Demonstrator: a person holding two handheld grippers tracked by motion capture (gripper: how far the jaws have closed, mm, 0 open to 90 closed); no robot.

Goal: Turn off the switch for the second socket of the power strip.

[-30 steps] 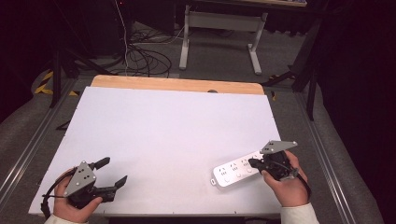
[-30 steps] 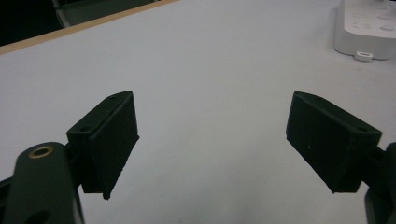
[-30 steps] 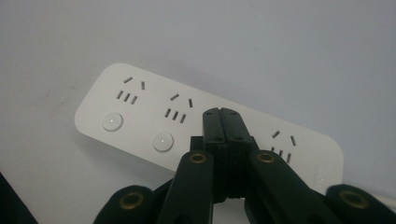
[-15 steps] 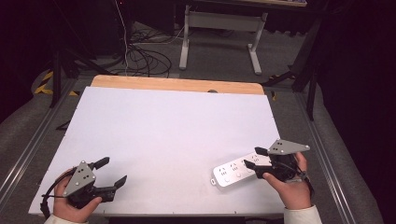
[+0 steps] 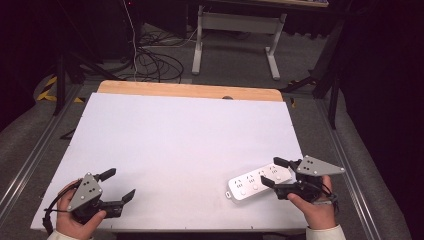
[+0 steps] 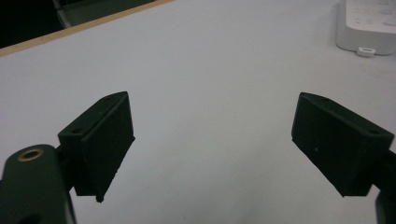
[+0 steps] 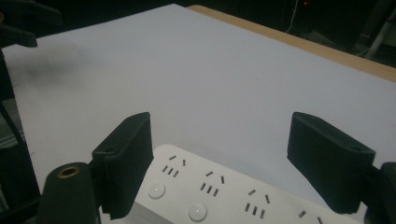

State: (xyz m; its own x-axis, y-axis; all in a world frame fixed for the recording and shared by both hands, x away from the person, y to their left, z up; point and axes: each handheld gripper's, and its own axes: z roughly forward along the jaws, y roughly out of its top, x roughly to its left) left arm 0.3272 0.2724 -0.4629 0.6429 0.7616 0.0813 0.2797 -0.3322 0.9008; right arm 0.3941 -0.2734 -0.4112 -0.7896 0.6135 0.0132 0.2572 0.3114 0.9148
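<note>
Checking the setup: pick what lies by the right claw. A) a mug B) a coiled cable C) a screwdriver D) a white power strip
D: a white power strip with rows of sockets and round buttons lies on the table between the open jaws of the right claw.

My wooden table carries a white rectangular sheet; on it lies a white plastic power strip.

A white table with a wooden far edge; beyond it, tangled black cables and a grey metal stand on the floor.
</note>
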